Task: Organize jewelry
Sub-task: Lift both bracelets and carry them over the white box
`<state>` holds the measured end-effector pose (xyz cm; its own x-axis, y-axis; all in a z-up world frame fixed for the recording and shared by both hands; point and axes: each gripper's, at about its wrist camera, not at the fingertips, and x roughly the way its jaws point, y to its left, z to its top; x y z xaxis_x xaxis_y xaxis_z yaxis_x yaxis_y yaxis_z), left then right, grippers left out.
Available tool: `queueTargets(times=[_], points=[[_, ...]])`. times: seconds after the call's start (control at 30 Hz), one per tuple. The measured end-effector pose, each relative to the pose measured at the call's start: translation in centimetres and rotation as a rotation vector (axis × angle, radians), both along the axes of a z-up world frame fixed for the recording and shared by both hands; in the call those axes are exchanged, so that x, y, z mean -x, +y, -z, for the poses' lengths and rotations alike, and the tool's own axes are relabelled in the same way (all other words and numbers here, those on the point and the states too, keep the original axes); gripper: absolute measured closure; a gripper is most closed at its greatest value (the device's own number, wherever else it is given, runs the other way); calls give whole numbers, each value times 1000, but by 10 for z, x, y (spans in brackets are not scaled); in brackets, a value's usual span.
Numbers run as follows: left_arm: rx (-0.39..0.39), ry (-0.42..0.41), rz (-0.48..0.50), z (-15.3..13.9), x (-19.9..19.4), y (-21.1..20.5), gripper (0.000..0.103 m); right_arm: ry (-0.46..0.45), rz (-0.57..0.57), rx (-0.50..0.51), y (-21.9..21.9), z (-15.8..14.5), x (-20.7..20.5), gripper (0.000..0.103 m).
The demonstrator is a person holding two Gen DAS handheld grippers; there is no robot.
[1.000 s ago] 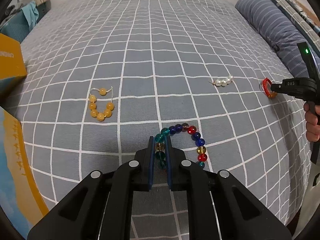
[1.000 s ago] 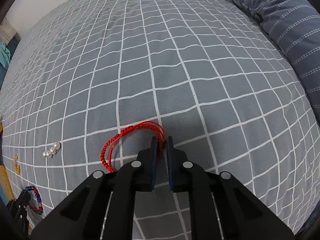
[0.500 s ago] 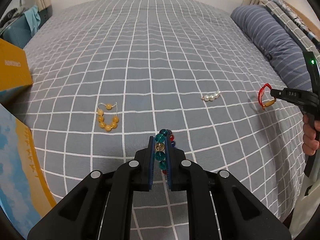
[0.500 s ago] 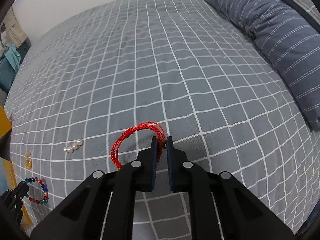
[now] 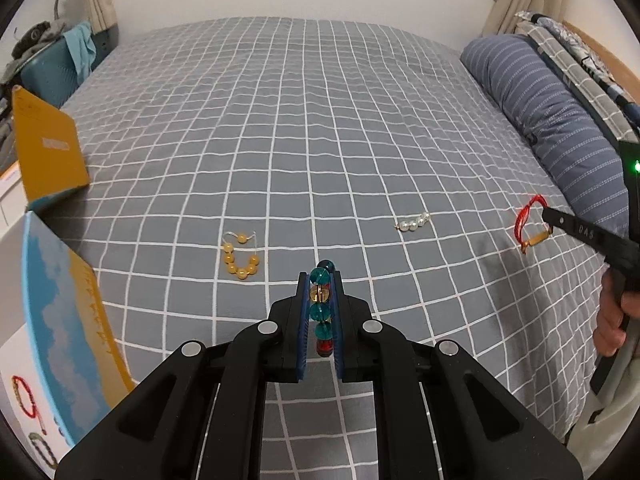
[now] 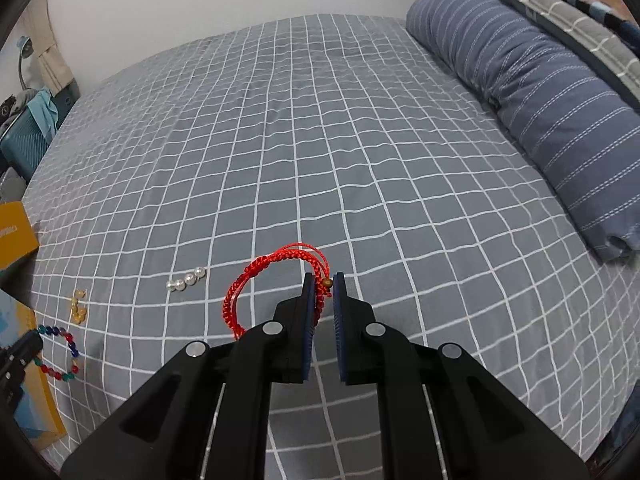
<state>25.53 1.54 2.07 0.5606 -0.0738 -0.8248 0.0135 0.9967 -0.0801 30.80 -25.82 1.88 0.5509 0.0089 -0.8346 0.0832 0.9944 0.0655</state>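
My left gripper point(image 5: 320, 280) is shut on a multicoloured bead bracelet point(image 5: 321, 309) and holds it above the grey checked bed; it also shows in the right wrist view point(image 6: 60, 350). My right gripper point(image 6: 322, 280) is shut on a red braided cord bracelet point(image 6: 264, 276), lifted off the bed; it shows at the right in the left wrist view point(image 5: 528, 220). A yellow bead bracelet point(image 5: 240, 260) and a short string of pearls point(image 5: 414, 222) lie on the bed; both also show in the right wrist view, the yellow beads point(image 6: 78, 306) and the pearls point(image 6: 186, 279).
An open box with a blue and yellow flap point(image 5: 68, 320) stands at the left edge, with bracelets inside point(image 5: 28, 400). Its yellow lid point(image 5: 46, 148) stands further back. A striped blue pillow point(image 5: 548, 116) lies along the right side. A teal suitcase point(image 5: 52, 72) stands beyond the bed.
Both grippers have lifted up and back from the bed, each carrying its bracelet. The bead bracelet now hangs edge-on between the left fingers.
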Motion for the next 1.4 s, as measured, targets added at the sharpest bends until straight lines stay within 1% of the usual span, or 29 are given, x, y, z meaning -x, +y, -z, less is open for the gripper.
queueTargets(times=[0.23,0.43,0.73,1.1,1.3,1.4], points=[[-16,-14,-22,-16,11,9,94,-36,-7,25,16,-13,23,95],[-44,-31,-41,-28,22,16,94,-78,-29,41,37,-31,41,95],[-47,-60,-64,-51,37,34,94,-136,-94,9,76,-57,58,95],[-37,-107,-144,-83,66,88,94,-191,-213,-34,146,-88,75,95],[-43,-130,-210,-96,90,127,94,-218,-301,-51,198,-102,87,95],[-51,-140,-258,-101,106,152,94,-227,-346,-58,223,-107,90,95]])
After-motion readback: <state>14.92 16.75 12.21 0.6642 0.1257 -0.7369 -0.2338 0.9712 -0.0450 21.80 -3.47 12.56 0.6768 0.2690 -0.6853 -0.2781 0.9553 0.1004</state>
